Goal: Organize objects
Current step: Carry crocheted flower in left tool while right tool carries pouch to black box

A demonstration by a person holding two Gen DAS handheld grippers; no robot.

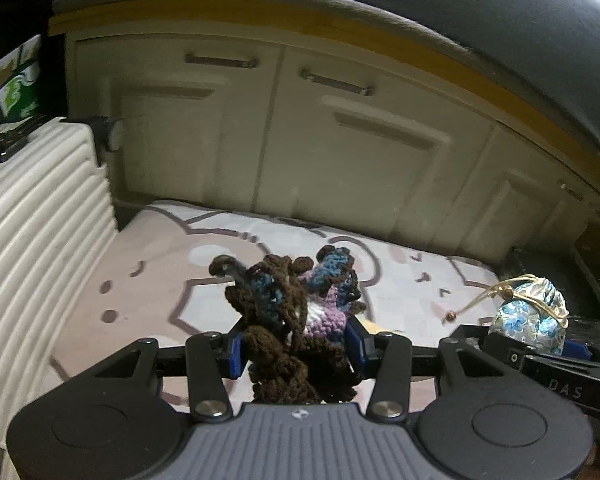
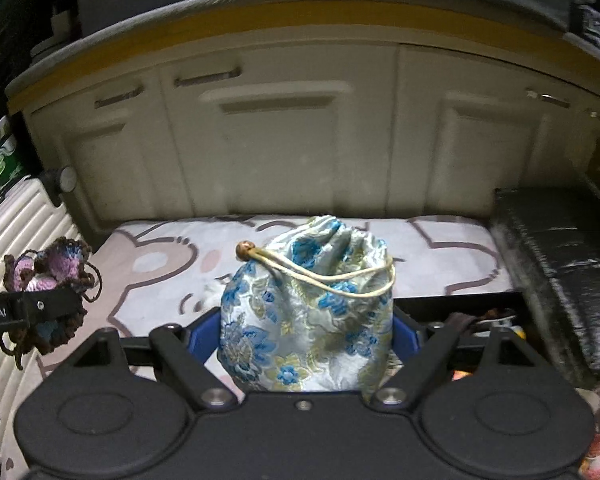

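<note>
Crocheted brown, blue and lilac yarn fills the left gripper (image 1: 296,350), its pads pressed narrowly on the pouch (image 1: 296,312). Beside it, to the right, the right gripper (image 2: 306,334) clamps wide around a brocade bag (image 2: 308,312) with a drawstring (image 2: 340,276). Both items hang clear above the mat (image 1: 148,264), near the cabinet (image 2: 284,148). This looks like the carrying step; next, each needs a resting place chosen, then a gentle set-down before letting go.

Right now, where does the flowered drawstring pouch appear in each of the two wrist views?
Left wrist view: flowered drawstring pouch at the right edge, low, held by the right gripper.
Right wrist view: centre, clamped between the blue pads.
Shared landmark: the cream cabinet doors behind, also in the right view.
</note>
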